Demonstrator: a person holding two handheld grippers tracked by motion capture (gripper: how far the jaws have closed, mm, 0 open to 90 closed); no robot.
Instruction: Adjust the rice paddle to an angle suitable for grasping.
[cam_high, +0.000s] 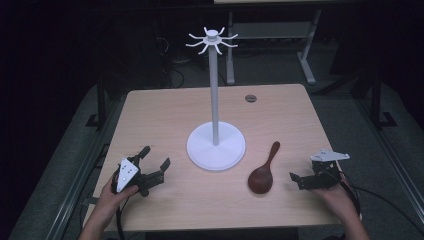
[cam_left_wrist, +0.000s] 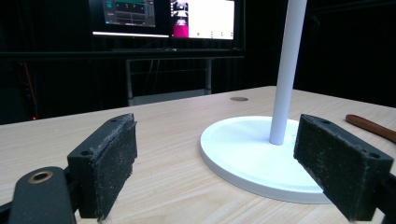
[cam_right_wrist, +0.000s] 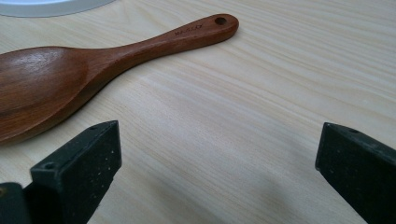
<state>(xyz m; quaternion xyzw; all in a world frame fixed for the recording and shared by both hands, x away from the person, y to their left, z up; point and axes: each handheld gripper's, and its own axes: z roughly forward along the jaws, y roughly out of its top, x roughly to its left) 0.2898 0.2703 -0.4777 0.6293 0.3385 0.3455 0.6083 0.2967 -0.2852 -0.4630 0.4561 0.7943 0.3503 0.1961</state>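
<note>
A dark red-brown wooden spoon (cam_high: 263, 172) lies on the table, bowl toward the near edge, handle with a hole (cam_right_wrist: 220, 20) pointing away. A white stand (cam_high: 215, 145) with a round base, tall pole and hook arms at its top (cam_high: 212, 40) rises at the table's middle. My right gripper (cam_high: 302, 173) rests low to the right of the spoon, jaws wide open with bare wood between them (cam_right_wrist: 219, 172). My left gripper (cam_high: 155, 157) sits at the near left, open, nothing between its jaws (cam_left_wrist: 215, 168), facing the stand's base (cam_left_wrist: 243, 154).
The light wooden table (cam_high: 170, 110) has a small round grommet (cam_high: 250, 98) at the back right. Monitors (cam_left_wrist: 163, 16) and metal desk frames stand in the dark room beyond. Cables trail from both grippers off the near edge.
</note>
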